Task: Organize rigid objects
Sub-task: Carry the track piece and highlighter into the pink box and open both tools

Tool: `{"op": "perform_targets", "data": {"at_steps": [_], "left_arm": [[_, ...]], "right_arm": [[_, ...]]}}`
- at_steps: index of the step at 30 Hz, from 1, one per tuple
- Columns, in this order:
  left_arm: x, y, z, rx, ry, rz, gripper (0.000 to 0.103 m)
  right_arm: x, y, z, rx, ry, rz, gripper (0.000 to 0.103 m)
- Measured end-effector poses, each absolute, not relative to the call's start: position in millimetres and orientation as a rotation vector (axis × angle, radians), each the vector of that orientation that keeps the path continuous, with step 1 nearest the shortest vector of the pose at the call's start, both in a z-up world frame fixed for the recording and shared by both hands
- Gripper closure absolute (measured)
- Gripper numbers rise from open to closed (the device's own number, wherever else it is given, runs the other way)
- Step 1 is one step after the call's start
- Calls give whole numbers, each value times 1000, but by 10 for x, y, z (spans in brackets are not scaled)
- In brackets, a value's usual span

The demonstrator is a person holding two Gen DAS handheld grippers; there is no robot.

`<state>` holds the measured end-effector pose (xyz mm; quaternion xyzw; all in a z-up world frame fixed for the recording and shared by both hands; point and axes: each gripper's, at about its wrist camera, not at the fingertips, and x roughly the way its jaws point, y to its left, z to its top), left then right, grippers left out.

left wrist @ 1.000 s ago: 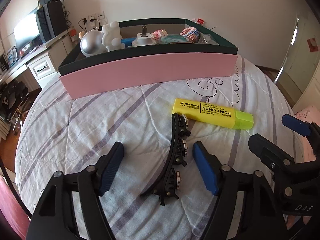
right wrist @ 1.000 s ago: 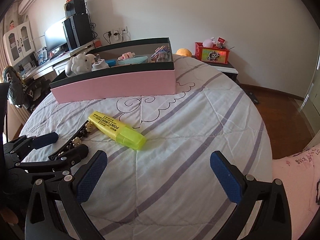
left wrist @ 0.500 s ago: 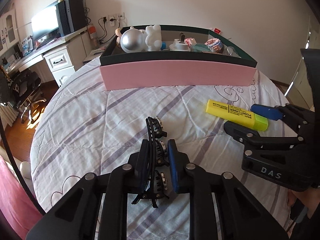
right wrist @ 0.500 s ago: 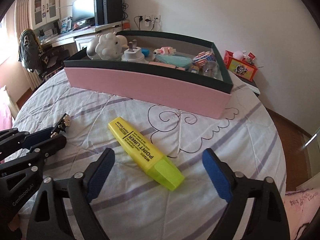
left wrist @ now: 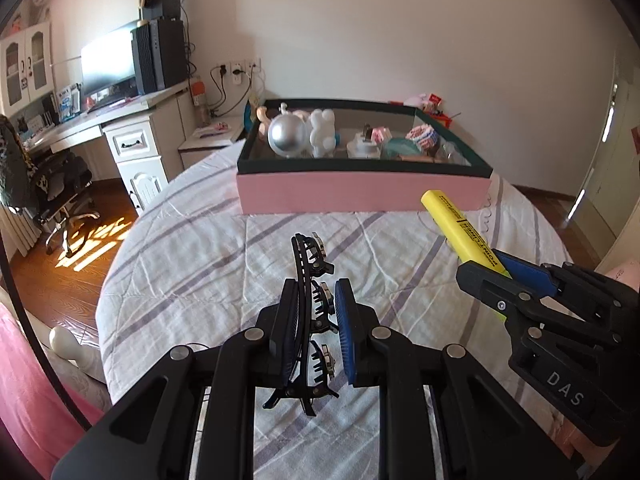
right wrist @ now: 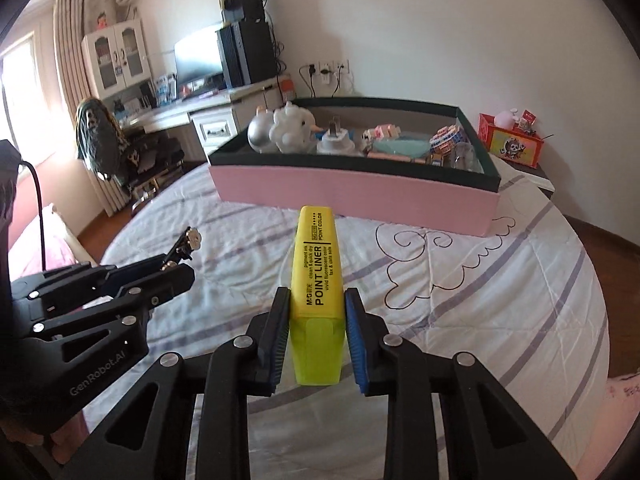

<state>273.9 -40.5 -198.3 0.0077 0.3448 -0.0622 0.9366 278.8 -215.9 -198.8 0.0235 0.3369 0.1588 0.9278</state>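
Observation:
A black hair clip (left wrist: 307,258) with metal studs stands lifted off the striped bedspread, and my left gripper (left wrist: 316,294) is shut on its middle. My right gripper (right wrist: 317,300) is closing its jaws on a yellow highlighter (right wrist: 318,256); the blue pads press its sides near the green cap, and its far end points at the box. In the left wrist view the highlighter (left wrist: 460,232) and right gripper (left wrist: 494,266) are at the right. The left gripper (right wrist: 176,270) and the clip (right wrist: 189,240) show at the left of the right wrist view. Ahead lies a pink box (right wrist: 352,200) with a dark rim.
The box (left wrist: 360,196) holds a silver ball (left wrist: 287,136), a white figure (left wrist: 323,138) and several small items. A desk (left wrist: 132,136) with a monitor and an office chair (left wrist: 56,184) stand left of the bed. A red box (right wrist: 510,146) sits on a stand to the right.
Both grippers closed, the left on the hair clip and the right on the highlighter. Both objects have come up off the bedspread and nearer the pink box.

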Motion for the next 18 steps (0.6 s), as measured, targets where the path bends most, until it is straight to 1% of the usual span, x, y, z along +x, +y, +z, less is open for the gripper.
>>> {"op": "perform_targets", "data": {"at_steps": [3,10,18], "left_arm": [[2548,-382,-1757,9,631,-129,85],[2079,-429,-1280,18,484,-133,84],[1504,-527,-864,58,331,-116,84]], "right_arm": [[2560,-2136,-1756,73,607,314,75],[2017,-2022,-1177,30,430,292,75],[1478,-1993,-768,-18,305,243,75]]}}
